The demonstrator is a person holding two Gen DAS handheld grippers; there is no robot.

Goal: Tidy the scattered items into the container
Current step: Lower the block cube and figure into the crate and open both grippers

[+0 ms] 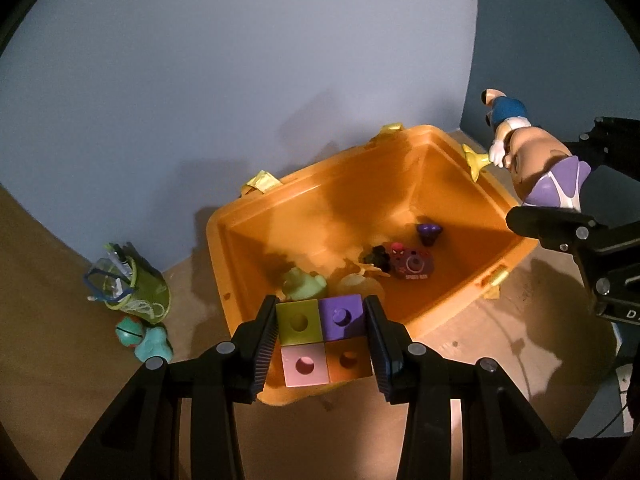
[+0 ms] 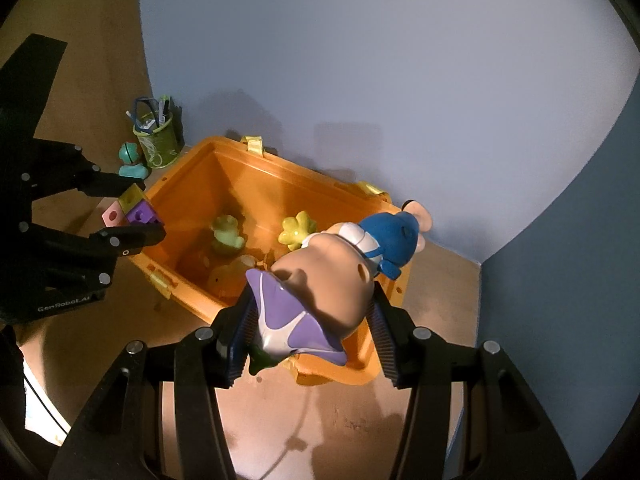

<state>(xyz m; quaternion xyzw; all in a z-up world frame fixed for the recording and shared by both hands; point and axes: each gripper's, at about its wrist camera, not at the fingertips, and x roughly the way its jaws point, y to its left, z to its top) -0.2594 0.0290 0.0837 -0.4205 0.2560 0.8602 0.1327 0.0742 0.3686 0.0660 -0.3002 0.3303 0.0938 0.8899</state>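
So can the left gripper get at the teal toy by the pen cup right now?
Probably not yet: the left gripper is shut on the block cluster, so its fingers are full. The teal toy itself lies unobstructed beside the pen cup.

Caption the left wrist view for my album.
Left gripper holds a four-colour block cube over the orange bin of toys.

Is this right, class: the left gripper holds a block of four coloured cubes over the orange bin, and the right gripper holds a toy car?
Not quite. The left gripper does hold the four-cube block over the orange bin, but the right gripper holds a cartoon figure, not a toy car. The right wrist view shows it clamped between the pads.
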